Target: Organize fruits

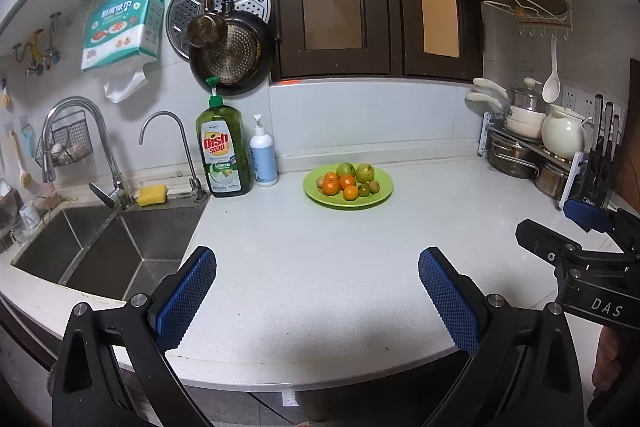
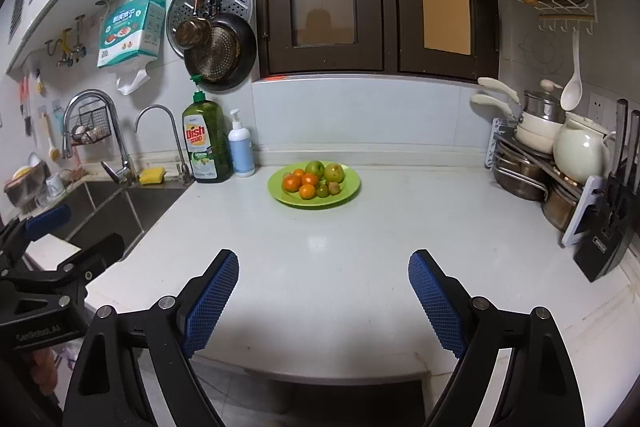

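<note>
Left wrist view: left gripper (image 1: 316,301) hanging over the worktop's (image 1: 420,227) front edge, pads spread wide, nothing between them. Plate (image 1: 372,201) sitting toward the back edge, about mid-width, well apart from the pads, just right of the soap (image 1: 225,155) and pump bottle (image 1: 263,157). Fruit (image 1: 349,181) all heaped on it: oranges at the front and left, greener ones behind. Sink (image 1: 96,247) off at the left end, pot rack (image 1: 520,151) in the back right corner. Right gripper (image 1: 584,243) poking in from the right edge of view; can't tell from here whether it's parted.

Right wrist view: right gripper (image 2: 324,301) also pulled back at the front edge, pads wide apart, empty, aimed roughly at the plate (image 2: 348,193). Same pile of fruit (image 2: 314,181), none loose on the worktop (image 2: 400,247). Left gripper (image 2: 52,255) peeking in at the left.

Probably held back like this for a clear look at the plate. Fits either fruit waiting to be sorted or fruit already gathered up, no telling which.
</note>
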`<move>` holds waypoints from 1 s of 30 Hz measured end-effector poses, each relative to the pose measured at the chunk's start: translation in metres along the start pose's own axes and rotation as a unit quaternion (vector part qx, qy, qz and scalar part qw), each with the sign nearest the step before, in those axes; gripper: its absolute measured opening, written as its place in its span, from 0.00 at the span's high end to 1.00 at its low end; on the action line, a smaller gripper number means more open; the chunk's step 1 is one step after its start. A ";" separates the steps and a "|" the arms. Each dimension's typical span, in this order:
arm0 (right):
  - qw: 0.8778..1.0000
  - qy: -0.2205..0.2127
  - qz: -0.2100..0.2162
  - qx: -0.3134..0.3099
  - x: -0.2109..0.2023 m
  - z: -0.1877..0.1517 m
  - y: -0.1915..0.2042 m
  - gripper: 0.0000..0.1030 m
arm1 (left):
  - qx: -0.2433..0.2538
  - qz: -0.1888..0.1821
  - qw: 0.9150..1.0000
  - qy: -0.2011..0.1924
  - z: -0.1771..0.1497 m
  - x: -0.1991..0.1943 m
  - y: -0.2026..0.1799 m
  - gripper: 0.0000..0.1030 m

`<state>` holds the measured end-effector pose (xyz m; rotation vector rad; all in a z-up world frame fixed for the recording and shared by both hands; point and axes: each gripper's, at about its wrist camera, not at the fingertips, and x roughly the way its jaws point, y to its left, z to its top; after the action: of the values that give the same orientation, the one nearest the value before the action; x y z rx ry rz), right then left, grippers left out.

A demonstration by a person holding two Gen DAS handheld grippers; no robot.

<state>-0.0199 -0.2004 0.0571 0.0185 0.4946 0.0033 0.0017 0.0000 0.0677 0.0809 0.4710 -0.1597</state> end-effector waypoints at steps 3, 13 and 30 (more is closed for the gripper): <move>1.000 -0.001 0.000 -0.001 -0.003 -0.002 -0.001 0.15 | 0.001 0.000 1.000 -0.001 0.000 -0.003 -0.001 0.00; 1.000 -0.002 -0.001 -0.002 -0.007 -0.004 -0.003 0.15 | -0.002 0.001 1.000 -0.002 -0.002 -0.006 -0.003 0.00; 1.000 -0.002 0.002 -0.005 -0.011 -0.005 -0.001 0.15 | -0.006 0.002 1.000 0.001 -0.005 -0.008 0.000 0.00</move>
<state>-0.0321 -0.2015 0.0582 0.0093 0.4896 0.0097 -0.0072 0.0020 0.0669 0.0710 0.4738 -0.1527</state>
